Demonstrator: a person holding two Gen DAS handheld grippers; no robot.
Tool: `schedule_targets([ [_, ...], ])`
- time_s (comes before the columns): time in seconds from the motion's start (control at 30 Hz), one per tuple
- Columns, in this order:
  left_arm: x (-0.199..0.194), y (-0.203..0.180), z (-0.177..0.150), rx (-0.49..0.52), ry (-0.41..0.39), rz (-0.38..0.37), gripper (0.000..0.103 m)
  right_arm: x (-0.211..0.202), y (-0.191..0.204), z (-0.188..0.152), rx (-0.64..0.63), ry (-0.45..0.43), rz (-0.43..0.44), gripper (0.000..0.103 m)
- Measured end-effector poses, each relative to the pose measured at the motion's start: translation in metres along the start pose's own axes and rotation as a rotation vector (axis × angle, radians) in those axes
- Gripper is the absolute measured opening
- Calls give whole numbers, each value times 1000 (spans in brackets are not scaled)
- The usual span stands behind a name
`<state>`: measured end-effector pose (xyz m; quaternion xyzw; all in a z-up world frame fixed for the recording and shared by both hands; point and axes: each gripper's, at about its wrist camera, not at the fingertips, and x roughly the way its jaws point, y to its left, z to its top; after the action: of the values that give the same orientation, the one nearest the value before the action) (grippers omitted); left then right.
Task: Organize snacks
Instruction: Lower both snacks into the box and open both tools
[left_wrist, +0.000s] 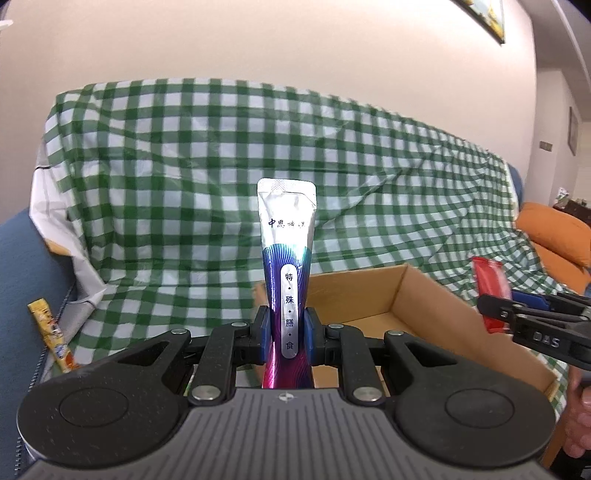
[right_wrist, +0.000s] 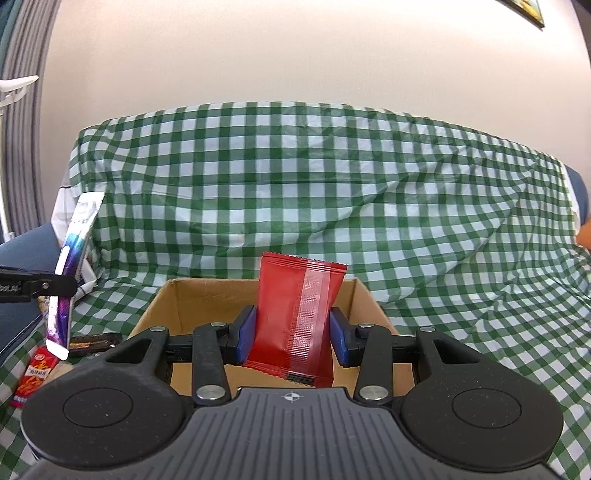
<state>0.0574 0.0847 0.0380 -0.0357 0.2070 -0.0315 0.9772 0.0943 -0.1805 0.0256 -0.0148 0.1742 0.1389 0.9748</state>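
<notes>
The cardboard box (right_wrist: 177, 295) sits open on the green checked cloth (right_wrist: 332, 184); its visible floor is bare. The left gripper (left_wrist: 286, 332) has its fingers clamped on an upright silver-and-purple stick sachet (left_wrist: 286, 236), in front of the box. The right gripper (right_wrist: 291, 332) has its fingers clamped on a red snack packet (right_wrist: 295, 314), above the box opening.

Green-checked cloth (right_wrist: 332, 184) over sofa, cardboard box (right_wrist: 177, 295), loose snack packets (right_wrist: 35, 373)
</notes>
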Motion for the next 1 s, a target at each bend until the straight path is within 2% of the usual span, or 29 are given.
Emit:
schedule_targets([
  [0.2,-9,-32,-6,45,-57,-81,20,-3,-7,-1,11,-15,-49,44],
  [0.37,-12,-52,-12,71,-71,-135,20,-3,-13,-2,23,-20,-99,44],
  [1.0,3,-91,-27,130,-39,-211,22,-5,-22,-3,15,-34,-161,44],
])
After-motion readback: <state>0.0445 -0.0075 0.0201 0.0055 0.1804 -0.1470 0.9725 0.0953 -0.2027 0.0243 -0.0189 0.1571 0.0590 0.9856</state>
